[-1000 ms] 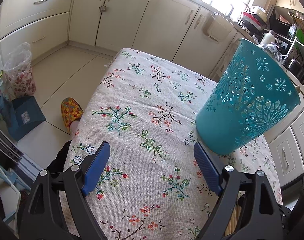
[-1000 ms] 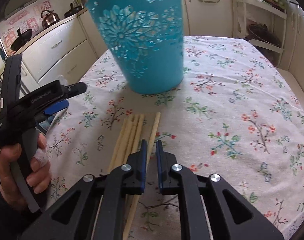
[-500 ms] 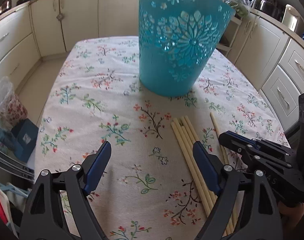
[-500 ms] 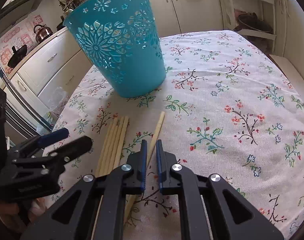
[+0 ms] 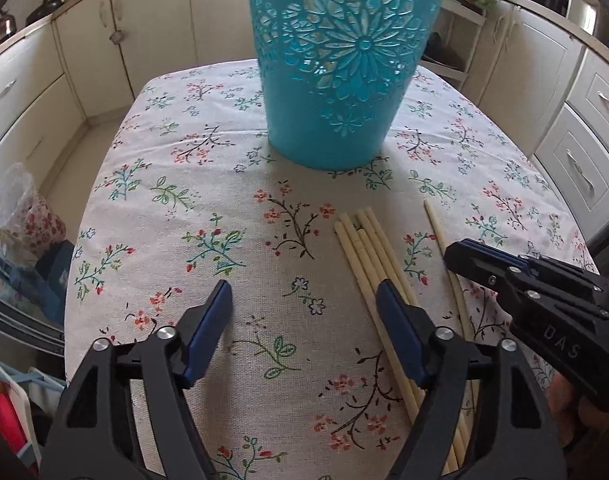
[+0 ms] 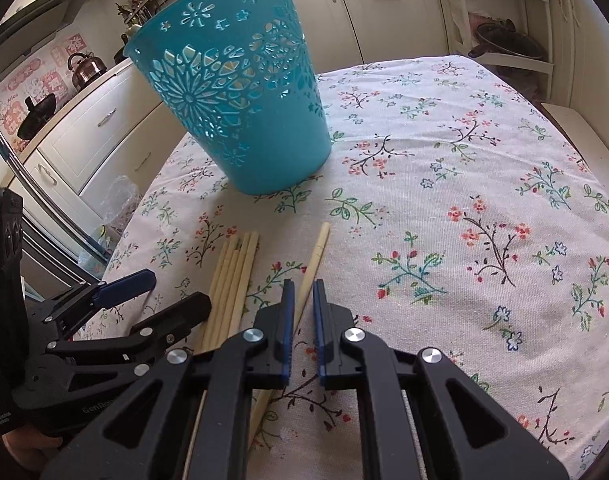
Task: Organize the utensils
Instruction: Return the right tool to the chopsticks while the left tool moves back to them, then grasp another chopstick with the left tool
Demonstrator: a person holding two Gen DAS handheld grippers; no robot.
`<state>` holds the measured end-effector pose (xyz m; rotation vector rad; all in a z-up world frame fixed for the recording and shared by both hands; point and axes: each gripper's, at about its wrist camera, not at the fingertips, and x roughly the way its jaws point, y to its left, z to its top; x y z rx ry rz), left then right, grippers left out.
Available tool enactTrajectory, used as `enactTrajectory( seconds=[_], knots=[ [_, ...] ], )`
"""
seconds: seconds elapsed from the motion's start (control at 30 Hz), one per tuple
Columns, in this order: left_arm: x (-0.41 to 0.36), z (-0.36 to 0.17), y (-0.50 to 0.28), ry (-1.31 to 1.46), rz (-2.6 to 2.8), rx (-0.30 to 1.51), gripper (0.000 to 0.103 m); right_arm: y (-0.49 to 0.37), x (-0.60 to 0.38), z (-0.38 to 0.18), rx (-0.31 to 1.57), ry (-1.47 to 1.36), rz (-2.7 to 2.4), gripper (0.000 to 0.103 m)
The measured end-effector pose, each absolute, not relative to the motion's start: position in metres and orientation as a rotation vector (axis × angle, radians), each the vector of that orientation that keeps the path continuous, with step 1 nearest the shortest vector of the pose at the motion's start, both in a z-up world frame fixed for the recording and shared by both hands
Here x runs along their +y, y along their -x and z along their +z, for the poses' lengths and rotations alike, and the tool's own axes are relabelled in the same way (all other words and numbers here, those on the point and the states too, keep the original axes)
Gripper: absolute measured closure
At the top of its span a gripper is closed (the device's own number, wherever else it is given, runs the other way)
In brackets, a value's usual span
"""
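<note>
A teal cut-out basket point(image 5: 336, 80) point(image 6: 240, 100) stands upright on the floral tablecloth. In front of it lie several pale chopsticks in a bundle point(image 5: 368, 252) point(image 6: 236, 276), with a single chopstick point(image 5: 434, 224) point(image 6: 318, 252) apart to their right. My left gripper point(image 5: 304, 300) point(image 6: 160, 296) hovers over the cloth with its jaws closing and nothing between them; its right finger point(image 5: 396, 320) is above the bundle. My right gripper point(image 6: 303, 292) point(image 5: 456, 256) is shut over the single chopstick, which lies on the cloth beneath it, not gripped.
The table point(image 6: 484, 160) is ringed by cream kitchen cabinets point(image 5: 24, 100). A plastic bag point(image 5: 20, 208) sits on the floor to the left. A kettle point(image 6: 86, 66) stands on the counter. A shelf rack point(image 6: 500, 40) with a pan is behind the table.
The left gripper swung from the table's left side to face the basket and chopsticks, and its jaws narrowed. The right gripper stayed shut over the single chopstick, rolling slightly.
</note>
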<state>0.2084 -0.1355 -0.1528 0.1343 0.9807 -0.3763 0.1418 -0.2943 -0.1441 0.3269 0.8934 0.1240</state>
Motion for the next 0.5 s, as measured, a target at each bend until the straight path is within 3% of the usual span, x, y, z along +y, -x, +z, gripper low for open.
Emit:
enactTrajectory(
  seconds=[0.1,0.37,0.5],
  knots=[
    [-0.138,-0.152,-0.211,-0.154,-0.398,0.993,0.049,-0.144,-0.294,-0.144,0.888,-0.325,0.117,0.092],
    [-0.147,-0.153,-0.219,-0.211,-0.396,0.992,0.061,-0.146,-0.293,-0.145,0.877,-0.316,0.106,0.092],
    [-0.149,-0.153,-0.229,-0.2,-0.425,0.995,0.093,-0.149,-0.294,-0.144,0.883,-0.318,0.112,0.092]
  ],
)
